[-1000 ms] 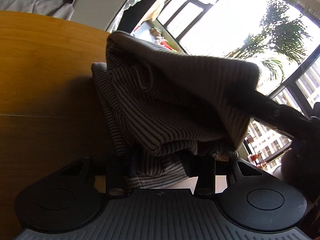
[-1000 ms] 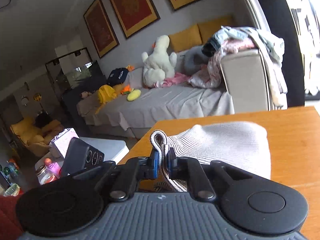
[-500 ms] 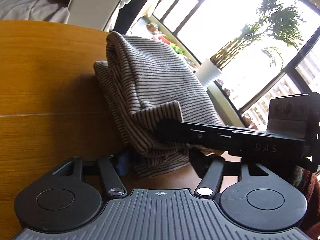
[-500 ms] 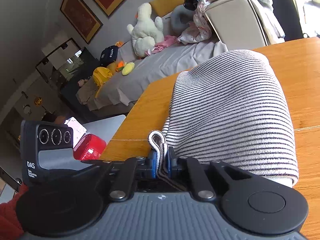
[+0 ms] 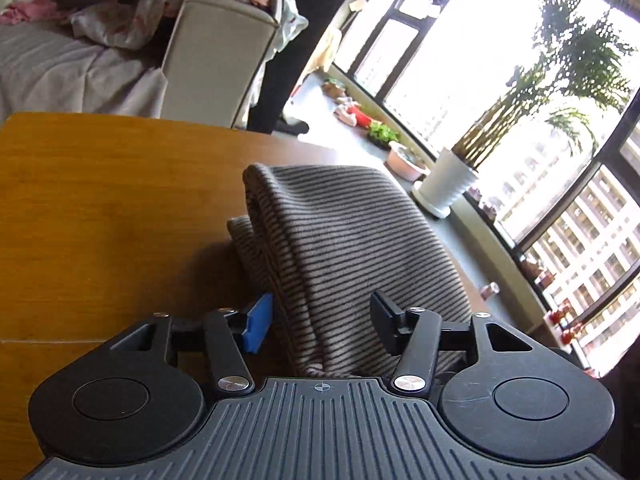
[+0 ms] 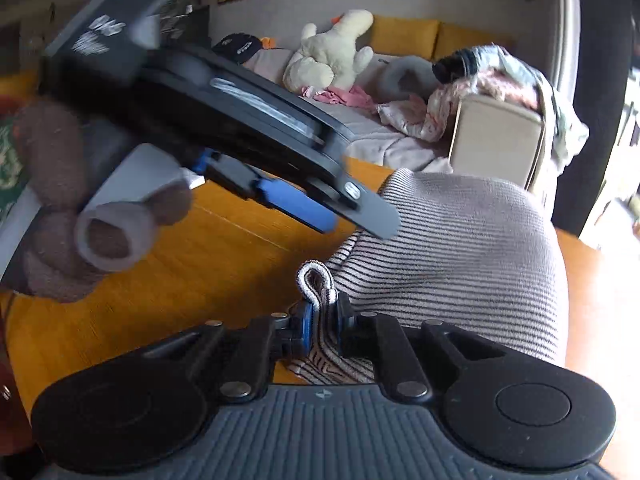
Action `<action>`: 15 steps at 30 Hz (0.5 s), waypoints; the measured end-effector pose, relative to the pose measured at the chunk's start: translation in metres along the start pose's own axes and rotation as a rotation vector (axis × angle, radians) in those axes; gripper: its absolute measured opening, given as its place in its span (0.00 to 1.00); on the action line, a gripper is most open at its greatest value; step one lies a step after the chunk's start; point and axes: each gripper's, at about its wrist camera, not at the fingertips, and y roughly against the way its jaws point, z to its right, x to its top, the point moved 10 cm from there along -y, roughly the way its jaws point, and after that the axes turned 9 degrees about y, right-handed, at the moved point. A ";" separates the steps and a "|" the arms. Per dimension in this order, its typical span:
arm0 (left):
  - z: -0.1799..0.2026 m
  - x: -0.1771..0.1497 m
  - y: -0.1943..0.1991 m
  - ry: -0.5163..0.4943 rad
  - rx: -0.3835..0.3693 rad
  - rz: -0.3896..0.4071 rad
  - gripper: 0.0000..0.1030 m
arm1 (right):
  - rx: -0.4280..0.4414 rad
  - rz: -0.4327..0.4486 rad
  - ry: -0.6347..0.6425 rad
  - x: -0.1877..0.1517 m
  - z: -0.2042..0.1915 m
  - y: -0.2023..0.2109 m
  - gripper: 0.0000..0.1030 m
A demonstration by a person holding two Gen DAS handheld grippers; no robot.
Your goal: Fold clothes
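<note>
Right wrist view: the right claw (image 6: 322, 320) pinches a hem of the striped knit garment (image 6: 460, 248) (doubled over on the bench (image 6: 180, 272)), likely steadying it. Beside the garment, the left claw (image 5: 318, 322) gapes wide, gripping nothing.

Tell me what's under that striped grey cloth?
The folded striped grey knit cloth lies on the orange wooden table. Only its own layers show beneath; anything else underneath is covered.
</note>
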 end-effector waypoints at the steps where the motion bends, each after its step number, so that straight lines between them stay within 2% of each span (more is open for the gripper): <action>1: -0.002 -0.001 -0.001 0.002 0.000 -0.001 0.53 | -0.007 0.003 0.024 0.002 -0.002 0.004 0.19; 2: -0.003 -0.002 -0.002 0.004 -0.001 -0.002 0.54 | 0.001 0.009 0.030 0.003 0.000 0.011 0.30; 3: -0.005 -0.002 -0.003 0.006 -0.001 -0.003 0.55 | 0.015 0.021 0.012 0.005 0.005 0.019 0.38; 5: -0.008 -0.004 -0.005 0.009 -0.001 -0.006 0.55 | 0.036 0.055 -0.072 0.007 0.026 0.040 0.64; 8: -0.013 -0.006 -0.009 0.015 -0.002 -0.009 0.58 | 0.040 0.083 -0.318 -0.002 0.080 0.063 0.79; 12: -0.019 -0.010 -0.013 0.022 -0.004 -0.013 0.61 | 0.047 0.049 -0.648 -0.048 0.131 0.063 0.83; 15: -0.023 -0.011 -0.015 0.024 0.001 -0.014 0.63 | 0.101 0.002 -0.785 -0.084 0.130 0.041 0.83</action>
